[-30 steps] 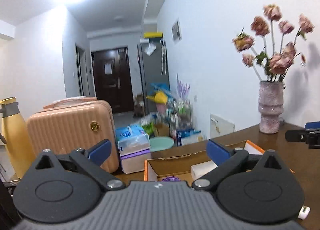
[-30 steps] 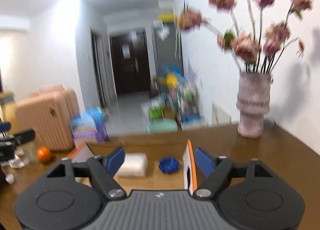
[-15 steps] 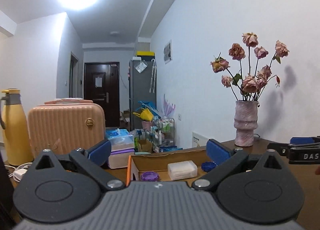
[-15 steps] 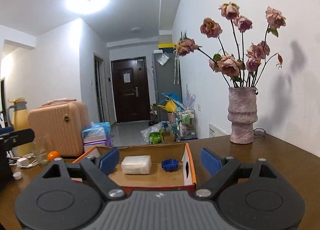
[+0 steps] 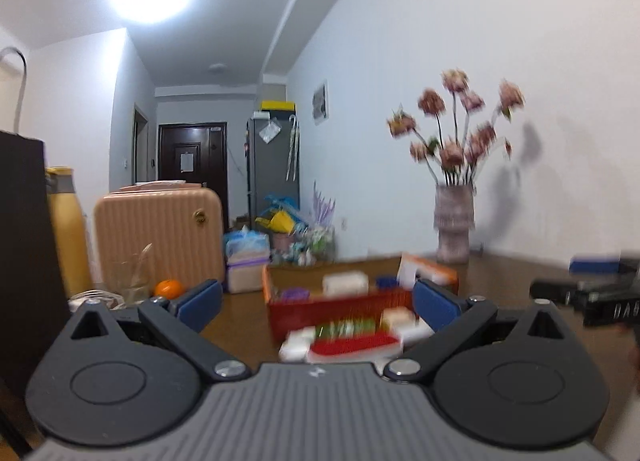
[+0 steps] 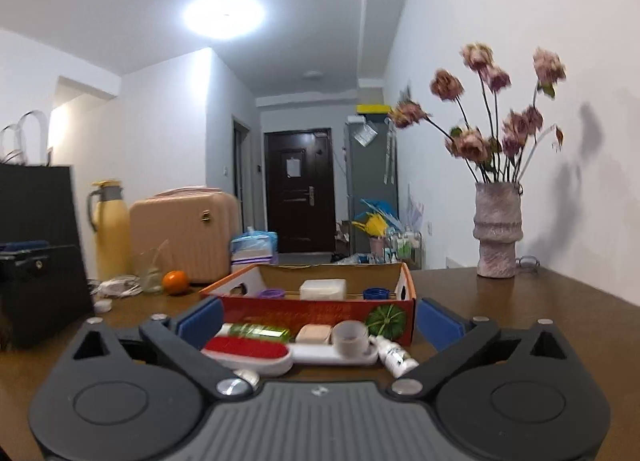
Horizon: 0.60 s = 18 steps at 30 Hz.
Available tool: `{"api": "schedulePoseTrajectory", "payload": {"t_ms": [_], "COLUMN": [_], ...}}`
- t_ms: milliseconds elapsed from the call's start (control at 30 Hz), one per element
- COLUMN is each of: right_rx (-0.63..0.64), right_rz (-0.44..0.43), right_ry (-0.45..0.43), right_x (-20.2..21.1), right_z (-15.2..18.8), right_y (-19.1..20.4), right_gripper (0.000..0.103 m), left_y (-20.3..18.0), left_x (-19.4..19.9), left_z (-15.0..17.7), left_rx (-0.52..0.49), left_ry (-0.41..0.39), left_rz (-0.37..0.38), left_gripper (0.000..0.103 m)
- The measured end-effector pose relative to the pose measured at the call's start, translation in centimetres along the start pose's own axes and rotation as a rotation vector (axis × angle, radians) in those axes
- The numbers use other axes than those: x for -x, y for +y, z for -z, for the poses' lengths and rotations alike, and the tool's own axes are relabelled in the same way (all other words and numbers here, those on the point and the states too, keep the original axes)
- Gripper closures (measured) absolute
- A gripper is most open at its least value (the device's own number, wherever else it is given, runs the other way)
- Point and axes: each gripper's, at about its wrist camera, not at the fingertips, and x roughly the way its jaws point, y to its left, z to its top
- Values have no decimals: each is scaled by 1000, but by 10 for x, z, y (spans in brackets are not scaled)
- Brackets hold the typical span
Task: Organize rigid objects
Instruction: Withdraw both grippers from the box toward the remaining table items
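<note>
White capital letters reading "DAB", cut off by the frame edge, stand on the side of the black right gripper body (image 5: 608, 307) seen from the left wrist view. The print on the red front of the orange cardboard box (image 6: 316, 311) is too blurred to read

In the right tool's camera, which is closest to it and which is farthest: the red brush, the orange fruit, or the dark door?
1. Red-bristled white brush, just ahead on the table.
2. Round orange fruit, farther back, left.
3. Dark wooden door, across the room, centre.
</note>
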Motion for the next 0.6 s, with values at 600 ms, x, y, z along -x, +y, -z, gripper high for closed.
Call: {"api": "schedulePoseTrajectory", "payload": {"t_ms": [600], "right_rx": [-79], "right_rz": [64], "right_ry": [79], "right_x": [65], "right_z": [51], "right_y": [36], "right_gripper": [0], "left_y": [-17], "left_x": [62], "left_z": [55], "left_rx": [7], "left_ry": [94], "left_rz": [3], "left_gripper": [0]}}
